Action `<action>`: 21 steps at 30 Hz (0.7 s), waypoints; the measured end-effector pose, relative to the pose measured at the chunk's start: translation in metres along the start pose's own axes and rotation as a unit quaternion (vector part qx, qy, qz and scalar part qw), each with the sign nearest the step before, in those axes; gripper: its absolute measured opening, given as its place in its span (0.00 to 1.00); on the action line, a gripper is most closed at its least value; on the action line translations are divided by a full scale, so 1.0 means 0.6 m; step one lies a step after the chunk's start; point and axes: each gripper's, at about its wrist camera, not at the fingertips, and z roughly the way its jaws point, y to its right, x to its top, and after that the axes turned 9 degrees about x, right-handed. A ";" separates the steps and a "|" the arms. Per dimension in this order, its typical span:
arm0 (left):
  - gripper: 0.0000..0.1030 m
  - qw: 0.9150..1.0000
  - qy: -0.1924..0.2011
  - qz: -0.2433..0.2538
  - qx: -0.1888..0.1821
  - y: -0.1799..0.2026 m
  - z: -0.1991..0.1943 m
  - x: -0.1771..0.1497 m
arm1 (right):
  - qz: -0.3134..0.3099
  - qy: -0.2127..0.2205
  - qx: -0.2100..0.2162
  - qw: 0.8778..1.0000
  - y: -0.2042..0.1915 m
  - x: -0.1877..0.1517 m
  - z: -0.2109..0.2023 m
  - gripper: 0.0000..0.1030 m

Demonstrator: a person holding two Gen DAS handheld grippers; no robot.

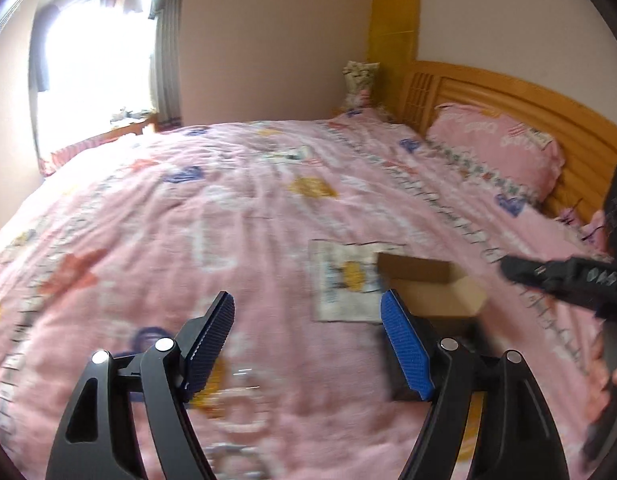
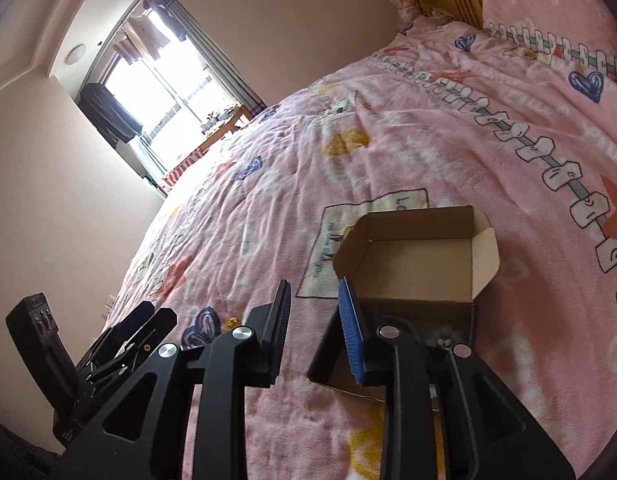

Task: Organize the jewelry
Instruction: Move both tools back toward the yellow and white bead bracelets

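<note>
An open brown cardboard box [image 2: 412,264] with its lid flap up lies on the pink bedspread [image 2: 388,140]; it also shows in the left wrist view [image 1: 432,284]. A few small pale jewelry pieces [image 2: 442,342] show inside its dark lower part, partly hidden by my fingers. A small gold piece [image 2: 229,322] lies on the bedspread left of the box. My right gripper [image 2: 314,304] is open and empty, its right finger over the box's near edge. My left gripper [image 1: 308,320] is open and empty above the bedspread, left of the box. The right gripper [image 1: 564,276] shows at the right of the left wrist view.
The bed has a wooden headboard [image 1: 508,96] and a pink pillow [image 1: 496,140] at the far right. A window with curtains [image 1: 96,64] is beyond the bed's far left. The left gripper's body [image 2: 108,356] shows at lower left in the right wrist view.
</note>
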 end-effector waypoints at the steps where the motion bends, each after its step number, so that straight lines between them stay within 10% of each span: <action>1: 0.73 1.000 -0.009 -0.003 0.015 -0.023 0.003 -0.001 | -0.003 -0.003 0.007 1.000 -0.011 -0.001 0.009 0.28; 11: 0.73 0.982 -0.157 -0.093 0.044 -0.211 0.108 -0.069 | -0.057 -0.103 0.029 0.993 -0.098 -0.064 0.167 0.41; 21: 0.73 0.972 -0.209 -0.105 0.009 -0.204 0.200 -0.133 | -0.059 -0.155 0.023 0.986 -0.099 -0.131 0.287 0.41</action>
